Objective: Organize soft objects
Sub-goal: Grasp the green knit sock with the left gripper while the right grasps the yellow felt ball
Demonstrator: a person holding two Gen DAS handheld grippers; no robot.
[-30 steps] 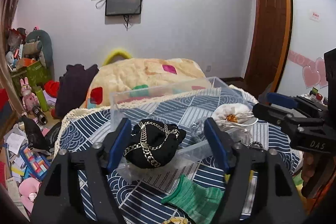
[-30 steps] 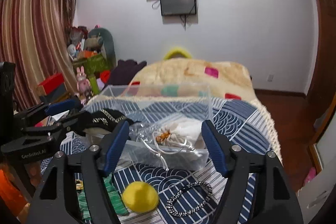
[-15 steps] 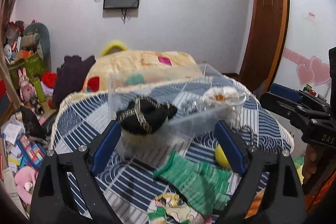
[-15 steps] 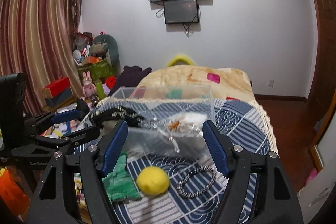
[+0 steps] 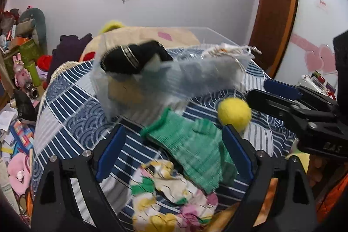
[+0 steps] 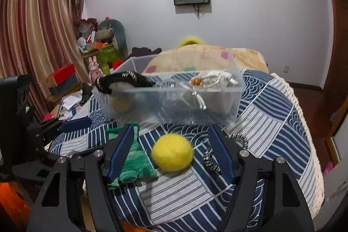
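A clear plastic box [image 5: 174, 79] [image 6: 174, 99] stands on the blue patterned cloth and holds a black chain pouch [image 5: 132, 58] [image 6: 121, 80] and a white drawstring pouch [image 6: 213, 77]. A green knit glove [image 5: 191, 149] [image 6: 132, 158], a yellow felt ball [image 5: 235, 112] [image 6: 173, 151] and a floral cloth [image 5: 169, 192] lie in front of the box. My left gripper [image 5: 174, 151] is open and empty above the glove. My right gripper [image 6: 171, 151] is open, with the ball between its fingers.
A black-and-white braided cord [image 6: 237, 140] lies right of the ball. The cloth-covered surface [image 6: 271, 114] drops off at a fringed right edge. A blanket pile [image 6: 208, 58] lies behind the box. Toys and boxes [image 6: 97, 51] clutter the floor at the left.
Both grippers have pulled back and lowered from the box toward the near items. The glove and floral cloth now sit under the left gripper, the ball between the right gripper's fingers.
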